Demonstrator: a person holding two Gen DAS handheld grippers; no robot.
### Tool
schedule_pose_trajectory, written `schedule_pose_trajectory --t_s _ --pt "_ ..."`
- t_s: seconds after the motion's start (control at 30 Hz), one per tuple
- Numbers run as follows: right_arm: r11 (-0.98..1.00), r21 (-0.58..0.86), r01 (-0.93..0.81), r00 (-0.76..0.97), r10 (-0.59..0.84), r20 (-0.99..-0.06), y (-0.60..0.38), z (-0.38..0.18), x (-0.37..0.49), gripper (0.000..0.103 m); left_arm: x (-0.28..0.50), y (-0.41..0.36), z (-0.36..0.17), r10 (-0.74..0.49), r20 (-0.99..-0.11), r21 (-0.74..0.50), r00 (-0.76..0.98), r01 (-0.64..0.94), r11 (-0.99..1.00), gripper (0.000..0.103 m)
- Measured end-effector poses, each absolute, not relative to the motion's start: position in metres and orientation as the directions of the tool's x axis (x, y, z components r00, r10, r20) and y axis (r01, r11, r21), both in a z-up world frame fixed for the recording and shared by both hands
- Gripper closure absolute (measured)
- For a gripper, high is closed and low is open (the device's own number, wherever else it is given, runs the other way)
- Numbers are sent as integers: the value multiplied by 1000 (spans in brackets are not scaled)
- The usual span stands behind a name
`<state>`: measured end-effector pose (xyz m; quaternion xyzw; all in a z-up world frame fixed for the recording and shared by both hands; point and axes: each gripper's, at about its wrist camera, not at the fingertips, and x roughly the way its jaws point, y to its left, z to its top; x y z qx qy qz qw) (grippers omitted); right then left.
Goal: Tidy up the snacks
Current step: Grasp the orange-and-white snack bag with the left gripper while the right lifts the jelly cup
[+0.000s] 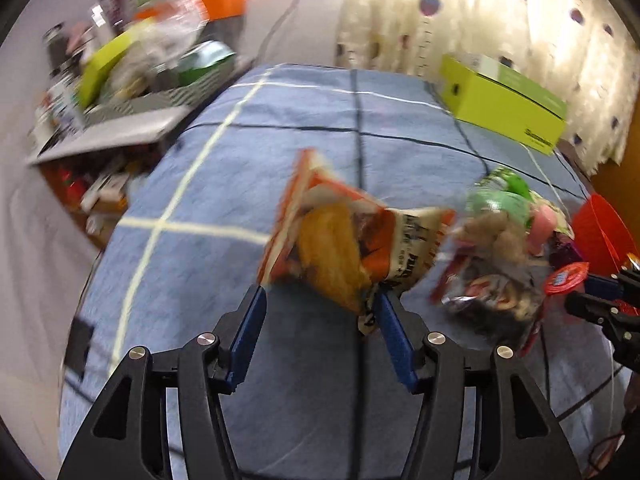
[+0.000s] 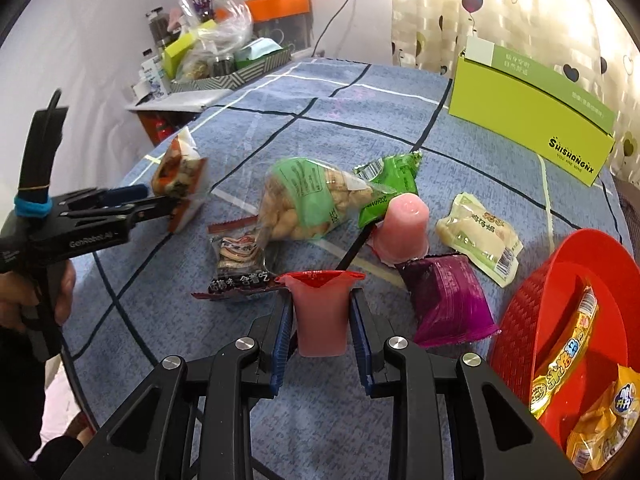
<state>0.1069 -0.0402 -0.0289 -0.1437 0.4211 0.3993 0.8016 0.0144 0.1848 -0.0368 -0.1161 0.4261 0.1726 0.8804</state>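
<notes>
My right gripper (image 2: pixel 321 312) is shut on a pink jelly cup (image 2: pixel 320 312) with a red lid, held just above the blue cloth. My left gripper (image 1: pixel 320 300) stands wide open around an orange snack bag (image 1: pixel 336 240); in the right wrist view (image 2: pixel 168 202) the bag (image 2: pixel 182 176) touches its tip. On the cloth lie a peanut bag (image 2: pixel 308 200), a green packet (image 2: pixel 394 184), a second pink jelly cup (image 2: pixel 404 228), a purple packet (image 2: pixel 448 304), a pale packet (image 2: pixel 480 236) and a dark packet (image 2: pixel 238 260). A red basket (image 2: pixel 520 320) at the right holds yellow snacks (image 2: pixel 568 352).
A lime-green box (image 2: pixel 532 120) stands at the table's far right by the curtain. A cluttered side table (image 2: pixel 208 64) with a tray, bags and bottles stands at the far left. The table (image 2: pixel 360 120) has a blue checked cloth.
</notes>
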Motion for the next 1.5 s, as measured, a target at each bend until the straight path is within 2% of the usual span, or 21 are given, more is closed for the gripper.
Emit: schedule_pose_trajectory --t_s 0.07,0.27,0.53,0.77,0.9,1.0,1.27,1.4,1.5 --pt "640 106 -761 328 520 -789 -41 -28 107 77 2 189 -36 214 -782 -81 585 -436 896 45" --pt "639 103 -762 330 521 -788 -40 -28 107 77 -6 201 -28 104 -739 -329 665 -491 807 45" --pt "634 106 -766 330 529 -782 -41 -24 104 77 41 198 -22 99 -725 -397 681 -531 749 39" --pt "641 108 -760 338 531 -777 -44 -22 104 77 63 208 -34 100 -762 -303 640 -488 818 39" --pt "638 117 -761 334 540 -772 -45 -22 106 77 48 223 -25 175 -764 -226 621 -512 828 39" --pt "631 120 -766 329 546 -771 -44 -21 105 77 44 219 -21 175 -758 -226 628 -505 833 39" --pt "632 114 -766 339 549 -764 -47 -17 103 77 75 209 -18 244 -772 -95 588 -485 870 39" --pt "632 120 -766 334 550 -766 -46 -18 106 77 95 209 -35 271 -809 -23 522 -488 873 39" --pt "633 119 -765 336 549 -765 -46 -18 106 77 94 212 -42 291 -812 -13 506 -514 858 37"
